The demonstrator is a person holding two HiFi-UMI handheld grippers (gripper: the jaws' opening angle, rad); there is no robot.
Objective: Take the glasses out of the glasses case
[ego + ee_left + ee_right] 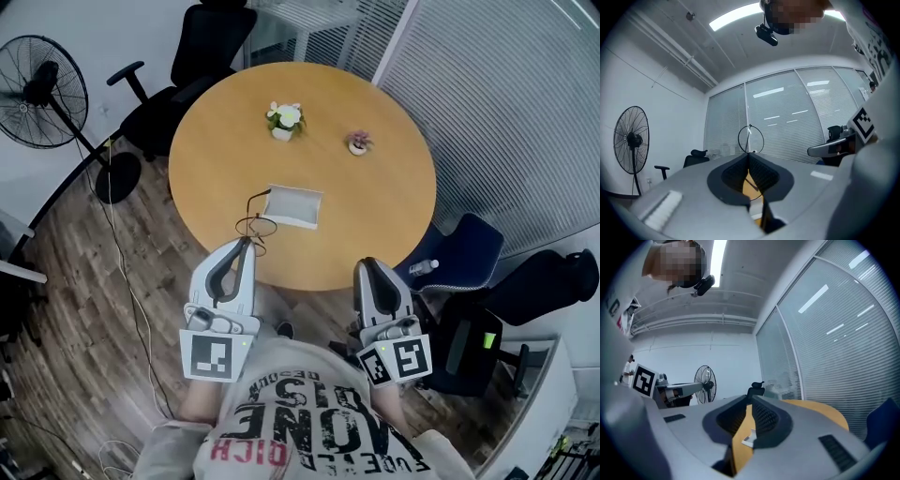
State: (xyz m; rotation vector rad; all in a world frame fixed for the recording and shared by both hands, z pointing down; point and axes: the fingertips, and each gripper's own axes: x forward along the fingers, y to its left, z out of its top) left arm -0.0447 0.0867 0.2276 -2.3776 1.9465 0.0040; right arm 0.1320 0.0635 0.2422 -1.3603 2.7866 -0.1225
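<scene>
The left gripper (247,244) is clamped on a thin arm of the glasses (256,225), just over the near edge of the table (375,187). The right gripper (367,265) is empty, its jaws a slit apart. Just beyond lies the case (294,206). The wire frame looks light, springy and easily bent, so hold it gently by the arm, not the lenses.

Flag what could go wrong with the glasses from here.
The left gripper pinches only thin wire of the glasses, so they may slip or bend. One temple ends by the case and could snag it. They hang near the edge of the table; a drop might reach the floor.
</scene>
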